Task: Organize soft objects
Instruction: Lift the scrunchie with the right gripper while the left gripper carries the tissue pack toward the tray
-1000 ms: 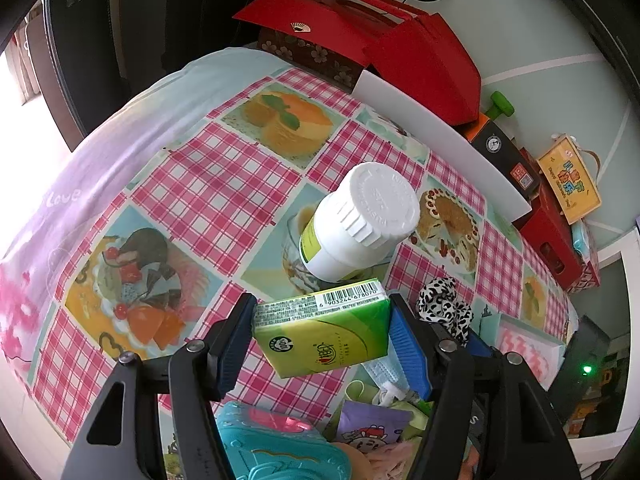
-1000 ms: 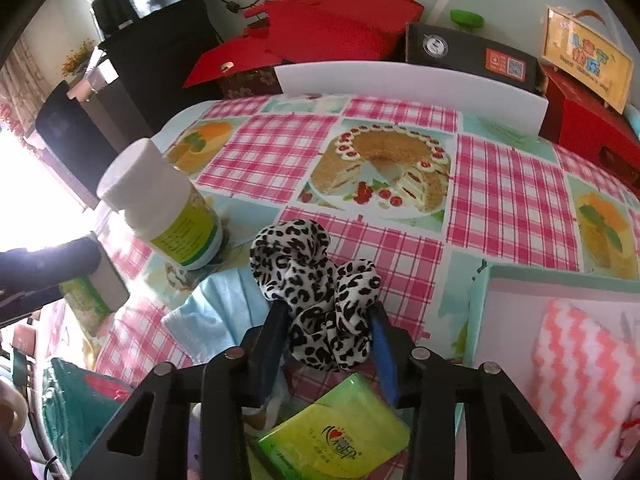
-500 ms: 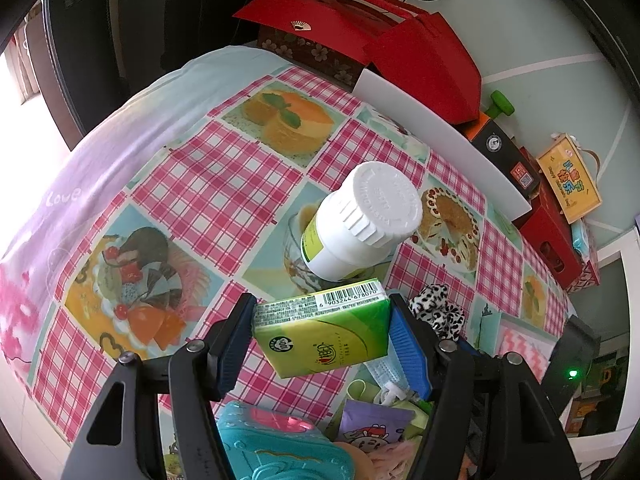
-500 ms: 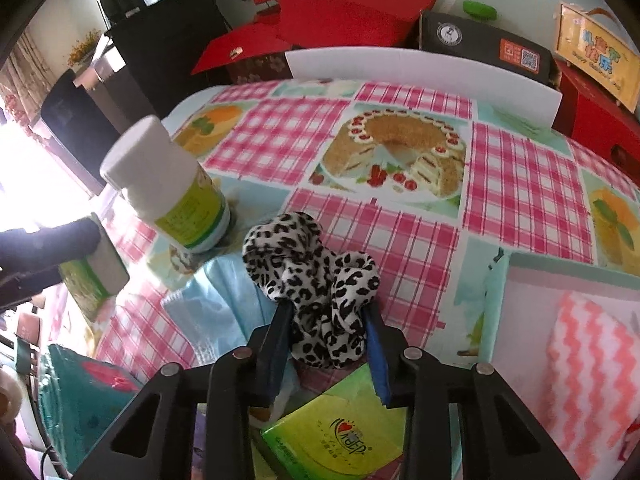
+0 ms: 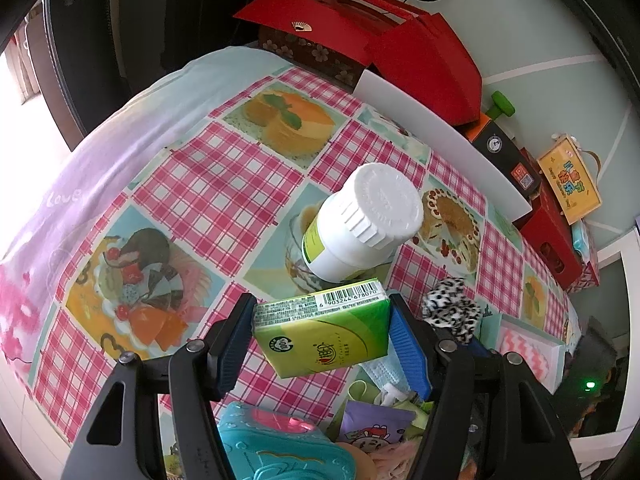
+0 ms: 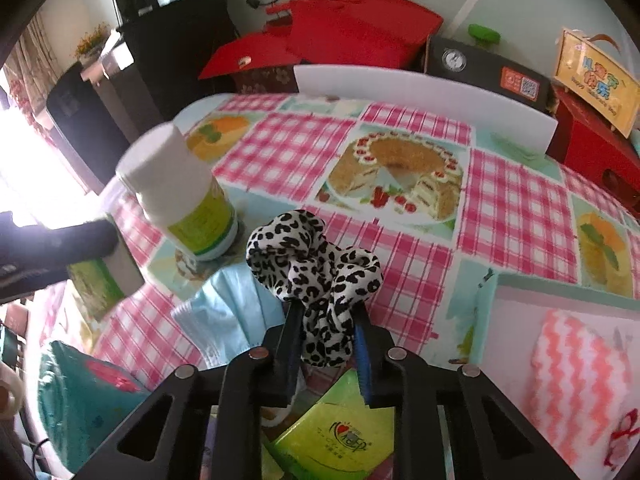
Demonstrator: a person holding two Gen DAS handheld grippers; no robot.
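Left claw [image 5: 322, 340] grips green tissue pack [image 5: 324, 334] nr white bottle [image 5: 362, 222].

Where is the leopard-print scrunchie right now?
The leopard-print scrunchie sits between the closing jaws of the right gripper, just right of the white bottle, above a blue face mask.

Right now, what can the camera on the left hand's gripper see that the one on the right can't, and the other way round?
Only the left wrist view shows the printed front and barcode of the green tissue pack clamped in the left gripper, and a purple pouch below it.

Only the right wrist view shows the right gripper, jaws closing on the leopard-print scrunchie, plus a second green tissue pack beneath.

Both show the white bottle, the scrunchie, the blue face mask, the teal case and the pink zigzag cloth in its box.
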